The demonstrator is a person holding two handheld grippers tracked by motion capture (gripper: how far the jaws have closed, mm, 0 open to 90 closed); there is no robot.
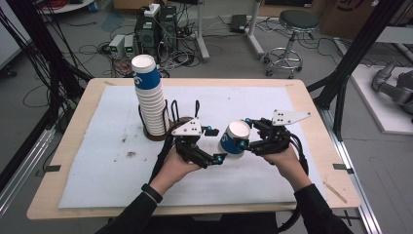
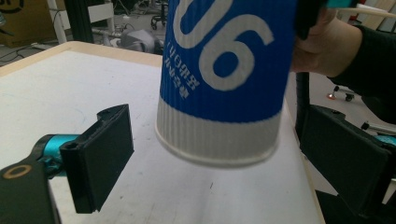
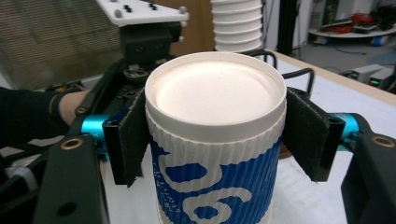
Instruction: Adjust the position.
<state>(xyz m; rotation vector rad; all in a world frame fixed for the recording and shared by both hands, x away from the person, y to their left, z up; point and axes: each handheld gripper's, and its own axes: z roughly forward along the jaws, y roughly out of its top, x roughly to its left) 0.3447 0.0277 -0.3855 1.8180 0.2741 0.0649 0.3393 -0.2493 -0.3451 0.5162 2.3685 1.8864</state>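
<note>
A blue and white ribbed paper cup [image 1: 235, 139] hangs upside down above the white mat, base up and rolled rim down. My right gripper [image 1: 243, 132] is shut on it; in the right gripper view the two black pads [image 3: 128, 140] press on the sides of the cup [image 3: 215, 93], and the gripper [image 3: 215, 135] points at the other hand. My left gripper [image 1: 216, 144] is open just left of the cup. In the left gripper view its jaws stand wide on either side of the cup's [image 2: 224, 70] lower rim without touching it, the gripper [image 2: 219, 158] aimed at that rim.
A tall stack of the same cups [image 1: 150, 100], upside down, stands in a black wire holder [image 1: 171, 109] behind the left hand. The white mat [image 1: 253, 97] covers a wooden table; small dark stains [image 1: 130, 154] mark its left part. A stool and computer boxes sit on the floor beyond.
</note>
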